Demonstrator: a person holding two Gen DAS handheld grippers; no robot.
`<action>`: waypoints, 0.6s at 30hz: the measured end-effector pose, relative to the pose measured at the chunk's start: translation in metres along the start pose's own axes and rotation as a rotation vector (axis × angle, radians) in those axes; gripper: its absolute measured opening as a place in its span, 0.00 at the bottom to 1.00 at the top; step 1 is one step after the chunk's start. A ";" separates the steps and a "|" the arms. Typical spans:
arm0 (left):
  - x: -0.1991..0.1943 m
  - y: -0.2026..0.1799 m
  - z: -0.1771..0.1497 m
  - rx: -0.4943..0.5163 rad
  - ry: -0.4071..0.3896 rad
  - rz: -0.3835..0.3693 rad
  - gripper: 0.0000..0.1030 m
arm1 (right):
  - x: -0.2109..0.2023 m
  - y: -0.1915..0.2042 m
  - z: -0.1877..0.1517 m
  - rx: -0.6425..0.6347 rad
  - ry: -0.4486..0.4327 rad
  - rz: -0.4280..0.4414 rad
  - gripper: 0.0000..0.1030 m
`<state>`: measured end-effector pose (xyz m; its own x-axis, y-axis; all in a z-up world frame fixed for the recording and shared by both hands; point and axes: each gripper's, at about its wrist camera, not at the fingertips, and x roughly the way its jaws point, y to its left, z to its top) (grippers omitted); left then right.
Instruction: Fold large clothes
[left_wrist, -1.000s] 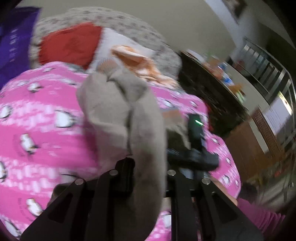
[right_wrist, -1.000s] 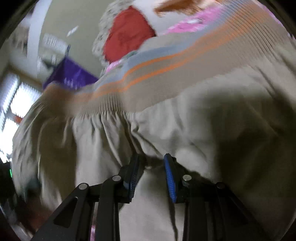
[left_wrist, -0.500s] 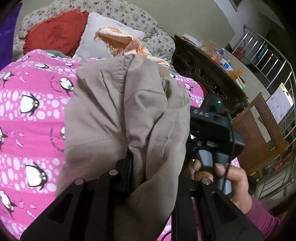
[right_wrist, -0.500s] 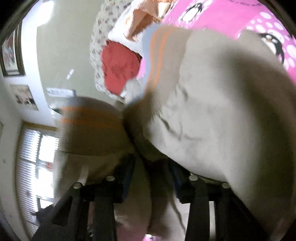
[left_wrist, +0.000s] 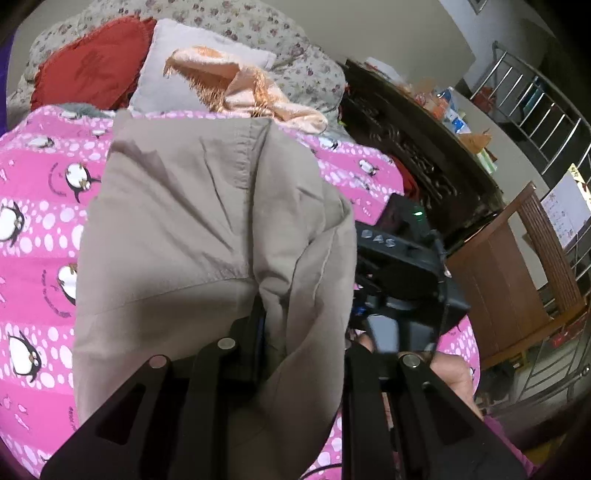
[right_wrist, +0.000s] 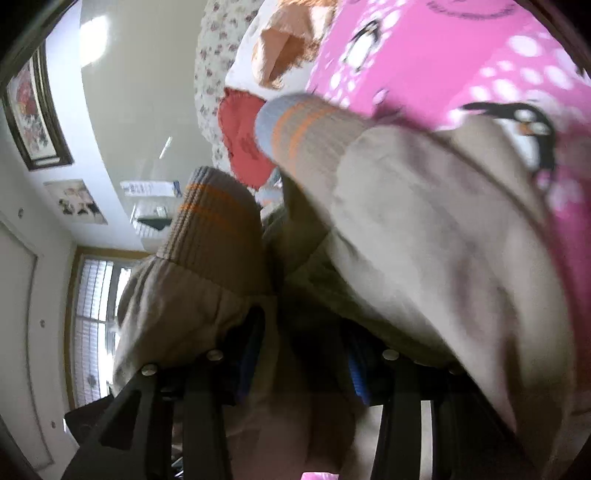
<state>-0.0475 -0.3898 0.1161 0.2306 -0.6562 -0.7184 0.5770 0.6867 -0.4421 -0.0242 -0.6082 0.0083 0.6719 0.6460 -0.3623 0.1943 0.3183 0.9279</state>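
Note:
A beige jacket (left_wrist: 192, 229) with ribbed, orange-striped cuffs (right_wrist: 306, 129) hangs over the pink penguin-print bedspread (left_wrist: 40, 206). My left gripper (left_wrist: 301, 332) is shut on a fold of the jacket, which drapes over its fingers. My right gripper (right_wrist: 301, 354) is shut on bunched jacket fabric near the ribbed hem (right_wrist: 214, 221); its blue pads (right_wrist: 356, 376) show at the sides. In the left wrist view the right gripper's black body (left_wrist: 402, 280) and the hand holding it sit just right of the jacket.
A red heart cushion (left_wrist: 92, 70), a white pillow (left_wrist: 166, 77) and a peach fringed cloth (left_wrist: 236, 88) lie at the bed's head. A dark carved cabinet (left_wrist: 413, 147) and a wooden chair (left_wrist: 517, 266) stand to the right. A window (right_wrist: 92, 325) is on the left.
The jacket has come down from the lifted, swinging position and now spreads lower over the bedspread. The right gripper has turned, so the striped cuffs swung into its view.

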 end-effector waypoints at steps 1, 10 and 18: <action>0.001 0.004 -0.001 -0.010 0.005 0.001 0.15 | -0.002 0.001 -0.001 0.001 0.000 -0.026 0.42; 0.000 0.019 -0.010 -0.038 0.014 -0.007 0.15 | -0.035 0.052 -0.003 -0.116 -0.065 -0.319 0.54; 0.008 0.015 -0.012 -0.036 0.028 0.028 0.15 | -0.017 0.061 -0.002 -0.177 -0.027 -0.453 0.57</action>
<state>-0.0468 -0.3809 0.0974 0.2243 -0.6280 -0.7452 0.5423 0.7158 -0.4400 -0.0250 -0.5980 0.0711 0.5668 0.3977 -0.7215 0.3484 0.6780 0.6473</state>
